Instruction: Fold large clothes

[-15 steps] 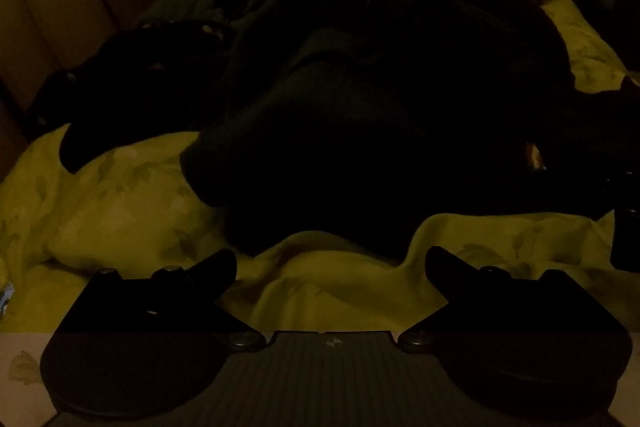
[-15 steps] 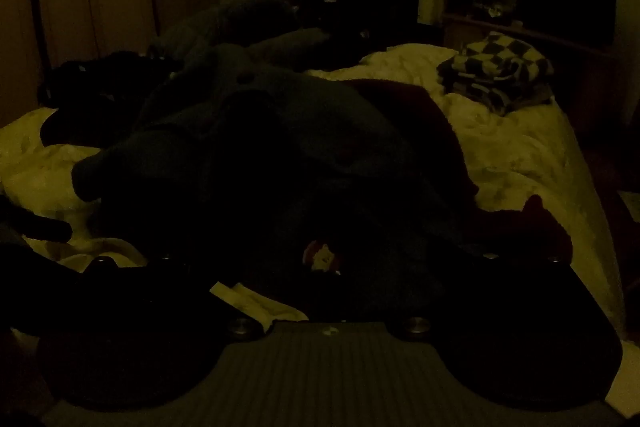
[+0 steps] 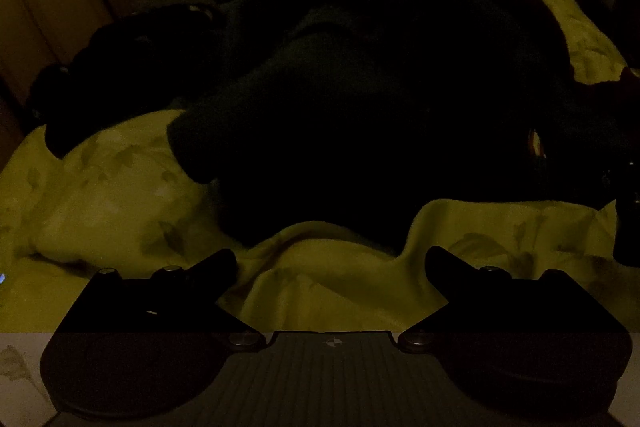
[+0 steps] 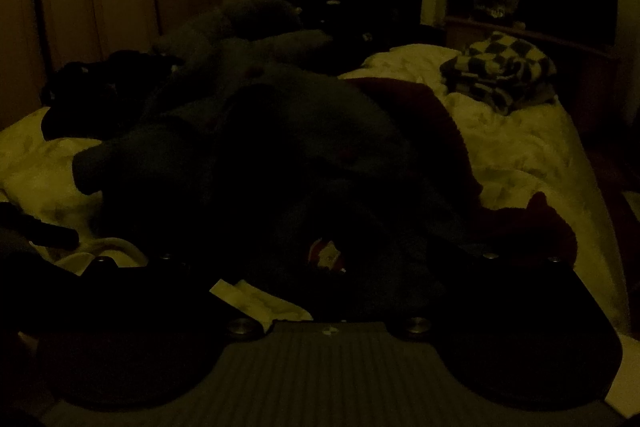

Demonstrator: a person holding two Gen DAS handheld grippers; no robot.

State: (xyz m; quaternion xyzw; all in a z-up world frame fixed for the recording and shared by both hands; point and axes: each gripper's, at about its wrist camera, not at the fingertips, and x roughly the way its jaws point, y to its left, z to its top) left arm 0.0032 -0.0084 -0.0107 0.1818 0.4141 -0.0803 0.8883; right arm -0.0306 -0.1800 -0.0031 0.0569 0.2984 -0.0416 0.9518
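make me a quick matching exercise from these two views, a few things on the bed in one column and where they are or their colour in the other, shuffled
Things:
1. dark garment
2. checkered cloth
3. bedspread
4. left gripper

Descriptions:
A. pale, leaf pattern, rumpled
B. open, over bare bedspread, holding nothing
C. folded, far right part of the bed
D. large heap across the middle of the bed

Pairs: 1-D, 2-C, 3-A, 4-B

a large dark fleecy garment [image 3: 360, 99] lies crumpled in a heap on the pale bed [image 3: 120, 187], one sleeve trailing left.
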